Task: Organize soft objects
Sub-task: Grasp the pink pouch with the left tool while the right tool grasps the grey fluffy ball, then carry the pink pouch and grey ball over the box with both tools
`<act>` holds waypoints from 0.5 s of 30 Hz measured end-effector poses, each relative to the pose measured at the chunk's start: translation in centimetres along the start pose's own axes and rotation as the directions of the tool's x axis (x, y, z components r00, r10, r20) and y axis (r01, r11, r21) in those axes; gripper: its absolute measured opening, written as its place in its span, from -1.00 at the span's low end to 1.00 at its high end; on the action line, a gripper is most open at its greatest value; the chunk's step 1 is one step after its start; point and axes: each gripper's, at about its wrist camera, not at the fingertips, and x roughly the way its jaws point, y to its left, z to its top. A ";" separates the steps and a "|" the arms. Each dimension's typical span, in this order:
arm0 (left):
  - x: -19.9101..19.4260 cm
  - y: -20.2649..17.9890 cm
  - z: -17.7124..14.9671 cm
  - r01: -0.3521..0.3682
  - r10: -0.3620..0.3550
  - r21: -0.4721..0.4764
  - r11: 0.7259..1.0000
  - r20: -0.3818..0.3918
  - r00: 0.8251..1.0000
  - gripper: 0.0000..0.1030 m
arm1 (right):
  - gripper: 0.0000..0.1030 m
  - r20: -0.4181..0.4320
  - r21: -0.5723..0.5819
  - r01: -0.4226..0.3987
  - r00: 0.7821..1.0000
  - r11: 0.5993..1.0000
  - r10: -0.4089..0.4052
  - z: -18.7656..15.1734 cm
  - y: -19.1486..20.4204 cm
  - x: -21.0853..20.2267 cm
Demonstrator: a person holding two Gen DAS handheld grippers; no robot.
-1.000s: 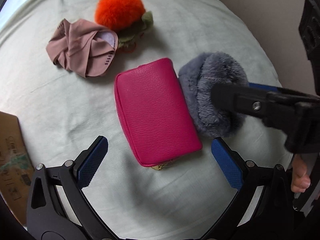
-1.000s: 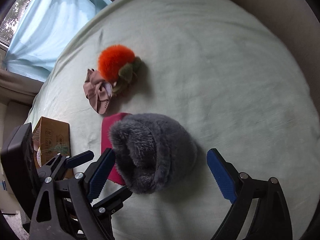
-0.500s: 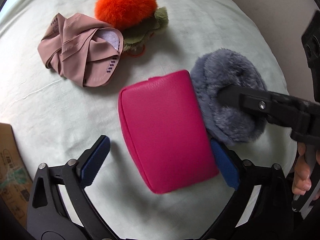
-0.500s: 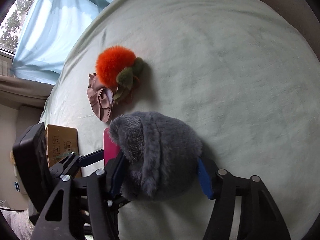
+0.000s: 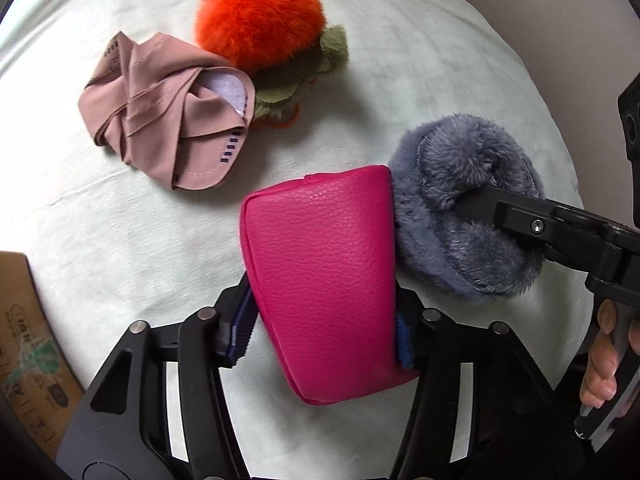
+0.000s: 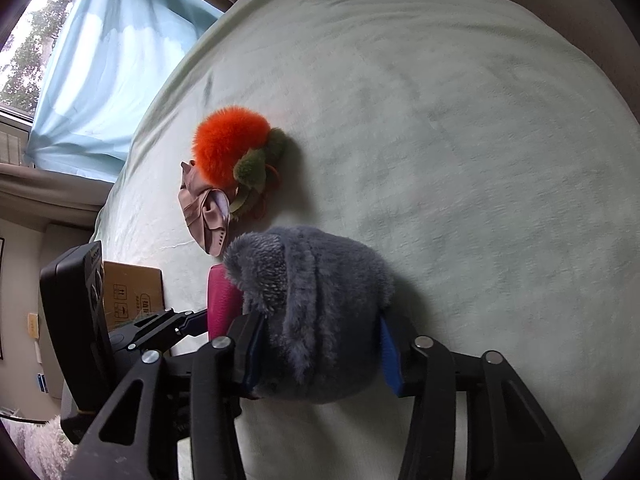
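Note:
A magenta leather pouch lies on the pale green bed cover. My left gripper is closing on it, and both blue pads press its sides. Touching the pouch's right edge is a grey furry piece. My right gripper is closing on this grey furry piece, its pads sunk into the fur. Behind the fur, a sliver of the pouch shows. Further back lie an orange pompom with green leaves and a crumpled pink cloth.
A cardboard box stands at the bed's left edge. A blue curtain hangs beyond the far end. A person's hand holds the right gripper's handle at lower right. Bare cover stretches to the right of the objects.
Both grippers went from wide open to closed around their objects. The left one came forward over the pouch, and the right one's pads now squeeze the grey fur.

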 end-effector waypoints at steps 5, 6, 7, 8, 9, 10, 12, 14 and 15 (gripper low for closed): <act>-1.4 0.5 -0.4 -0.019 0.019 -0.007 1.000 0.007 1.000 -0.07 | -0.32 0.018 -0.007 -0.008 1.000 1.000 0.008 0.1 0.6 -0.9; -1.8 0.7 -0.5 -0.020 0.020 -0.014 1.000 0.012 1.000 -0.07 | -0.33 0.026 -0.011 -0.009 1.000 1.000 0.010 0.1 0.8 -1.2; -2.2 0.8 -0.6 -0.020 0.020 -0.022 1.000 0.017 1.000 -0.07 | -0.33 0.034 -0.015 -0.013 0.999 1.000 0.014 0.2 1.0 -1.6; -2.7 0.9 -0.5 -0.022 0.022 -0.029 0.999 0.023 0.999 -0.08 | -0.33 0.038 -0.017 -0.016 0.999 1.000 0.017 0.2 1.2 -1.9; -3.2 1.0 -0.6 -0.024 0.025 -0.034 0.999 0.029 0.999 -0.08 | -0.33 0.047 -0.023 -0.018 0.999 1.000 0.019 0.3 1.5 -2.3; -3.8 1.2 -0.6 -0.027 0.029 -0.040 0.999 0.038 0.999 -0.08 | -0.33 0.054 -0.030 -0.022 0.998 0.999 0.024 0.3 1.8 -2.8; -5.3 1.5 -0.8 -0.035 0.038 -0.051 0.998 0.060 0.998 -0.08 | -0.33 0.068 -0.045 -0.027 0.997 0.999 0.030 0.5 2.7 -3.7; -7.0 1.6 -1.0 -0.041 0.046 -0.066 0.997 0.084 0.995 -0.08 | -0.33 0.082 -0.065 -0.031 0.996 0.997 0.036 0.5 3.7 -4.7; -8.0 1.3 -1.2 -0.044 0.051 -0.075 0.996 0.098 0.994 -0.08 | -0.33 0.090 -0.077 -0.032 0.995 0.997 0.039 0.5 4.3 -5.4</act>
